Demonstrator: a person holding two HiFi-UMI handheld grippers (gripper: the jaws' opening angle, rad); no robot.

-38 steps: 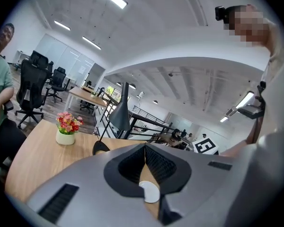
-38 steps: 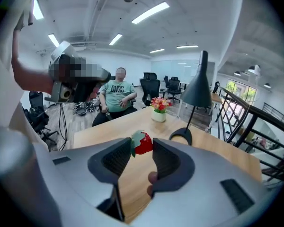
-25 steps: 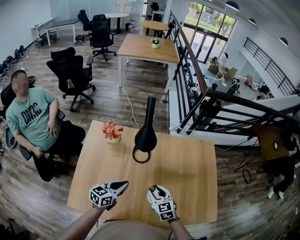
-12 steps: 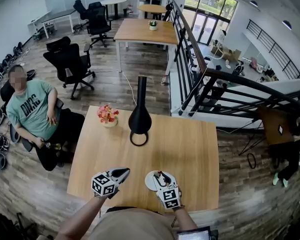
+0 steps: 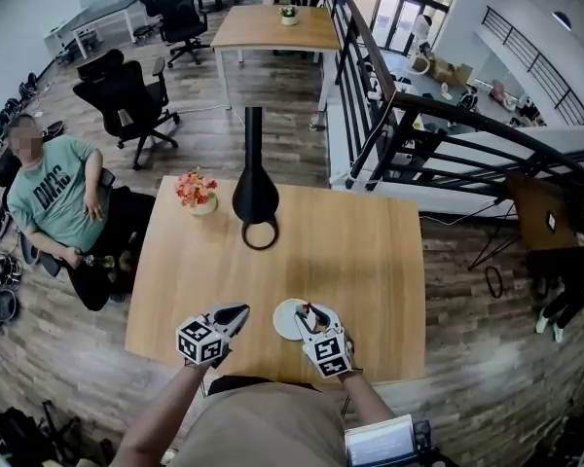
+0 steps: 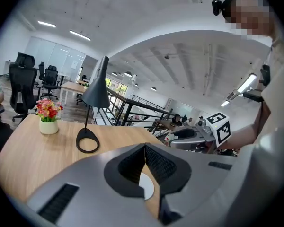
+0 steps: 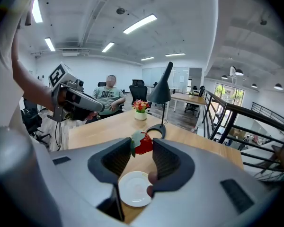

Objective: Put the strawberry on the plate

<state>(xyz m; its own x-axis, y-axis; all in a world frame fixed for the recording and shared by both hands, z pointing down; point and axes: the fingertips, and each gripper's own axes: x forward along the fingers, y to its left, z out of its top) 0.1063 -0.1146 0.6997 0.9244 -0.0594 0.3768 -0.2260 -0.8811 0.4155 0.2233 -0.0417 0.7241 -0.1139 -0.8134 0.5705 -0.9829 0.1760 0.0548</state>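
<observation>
Above the plate (image 7: 131, 189): right gripper (image 7: 142, 142), jaws fairly wide apart, clamped on the strawberry (image 7: 145, 146).
Left gripper (image 6: 145, 148): jaws pressed together, nothing between them, near the plate.

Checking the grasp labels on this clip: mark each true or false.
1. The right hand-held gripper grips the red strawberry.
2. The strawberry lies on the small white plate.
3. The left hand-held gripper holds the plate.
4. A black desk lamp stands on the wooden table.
1. True: the red strawberry with green leaves is clamped between the jaws of the right hand-held gripper.
2. False: the small round white plate is bare, and the strawberry sits between the jaws.
3. False: the left hand-held gripper is shut and empty, beside the plate.
4. True: the black desk lamp stands on the wooden table, beyond the plate.
</observation>
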